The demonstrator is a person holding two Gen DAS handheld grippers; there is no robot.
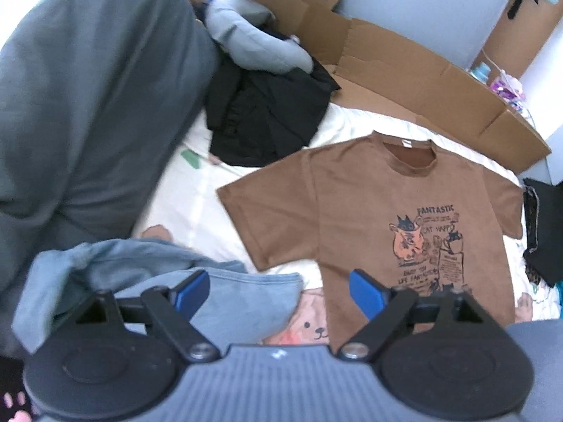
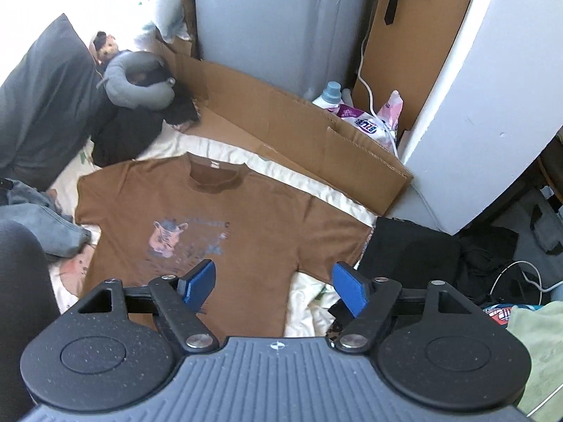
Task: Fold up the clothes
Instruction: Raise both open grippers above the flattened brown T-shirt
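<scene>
On the bed (image 2: pixel 316 190), over a pale sheet printed with cartoon bears, one brown T-shirt (image 2: pixel 225 218) lies spread flat, front up, with its collar toward the far side and both short sleeves out to the sides. A cat print and the word "FANTASTIC" show on its chest. It is the only garment laid out.

Along the far edge of the bed stands a flattened cardboard box (image 2: pixel 281 126), its panels opened out — nothing sits in it. Past its right end, against the wall, a plastic shopping bag (image 2: pixel 369 123) holds packaged goods I cannot identify, and one bottle (image 2: pixel 330 95) with a blue cap stands just beside it.

Left of the shirt are one crumpled blue garment (image 1: pixel 218 292), one heap of black clothing (image 1: pixel 267 112) and, resting on that heap, one grey neck pillow (image 1: pixel 253 45). A large dark grey cushion (image 1: pixel 91 98) fills the left side. Another black garment (image 2: pixel 408 249) lies at the shirt's right sleeve.

Two claws hang above the scene. The left claw (image 1: pixel 279 290) is spread wide with nothing between its blue pads — it hovers over the shirt's lower left hem. The right claw (image 2: pixel 274 283) is likewise spread and empty, above the shirt's lower right corner.
</scene>
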